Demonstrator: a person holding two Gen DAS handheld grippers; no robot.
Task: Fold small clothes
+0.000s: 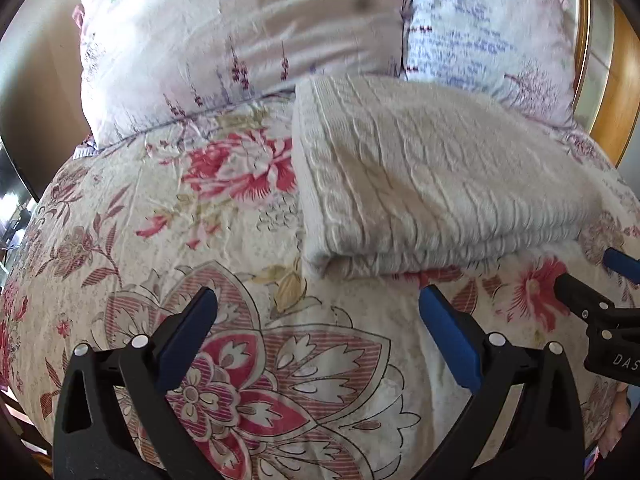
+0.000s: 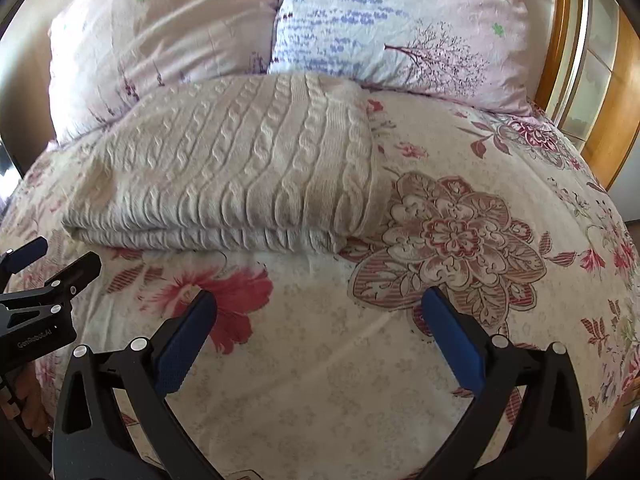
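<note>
Sweater lies folded; both tongs gape empty; wooden headboard clearest from right.

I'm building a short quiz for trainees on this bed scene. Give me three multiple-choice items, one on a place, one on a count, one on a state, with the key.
1. Where does the folded cream knit lie?
A. on the floral bedspread, in front of the pillows
B. on the floor
C. on top of both pillows

2. How many pillows stand at the head of the bed?
A. one
B. two
C. four

3. How do the two grippers stand?
A. both shut on the knit
B. left shut, right open
C. both open and empty

Key:
1 A: the knit rests on the floral bedspread, its far edge near the pillows.
2 B: a pink pillow and a blue-printed pillow sit side by side.
3 C: the left gripper and right gripper show wide gaps with only bedspread between the fingers.
</note>
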